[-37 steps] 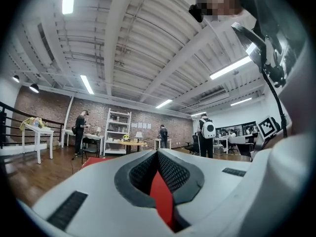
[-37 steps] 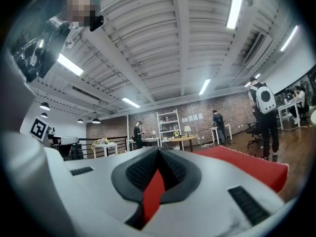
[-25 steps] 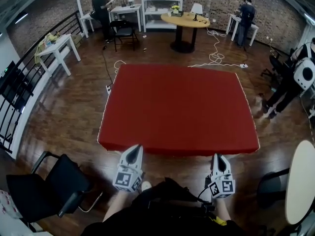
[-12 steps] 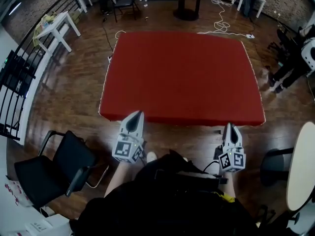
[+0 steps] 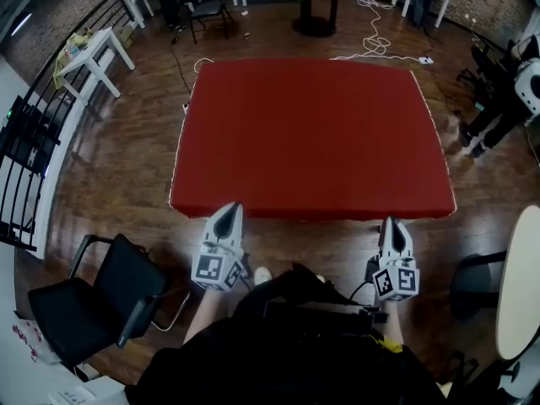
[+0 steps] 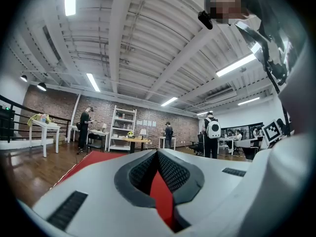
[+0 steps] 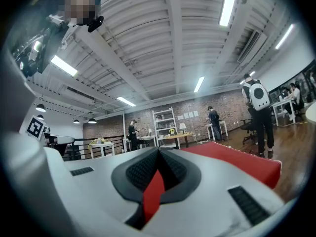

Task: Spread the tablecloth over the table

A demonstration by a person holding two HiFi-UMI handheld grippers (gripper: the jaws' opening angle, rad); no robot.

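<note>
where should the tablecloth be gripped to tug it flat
By its near hem, toward each corner, coming in level from the person's side: the tablecloth drapes free there as a thin edge. The left gripper and right gripper are shut on it there.

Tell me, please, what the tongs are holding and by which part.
Both hold the tablecloth by its near edge, the left tongs and the right tongs each slightly in from a corner.
</note>
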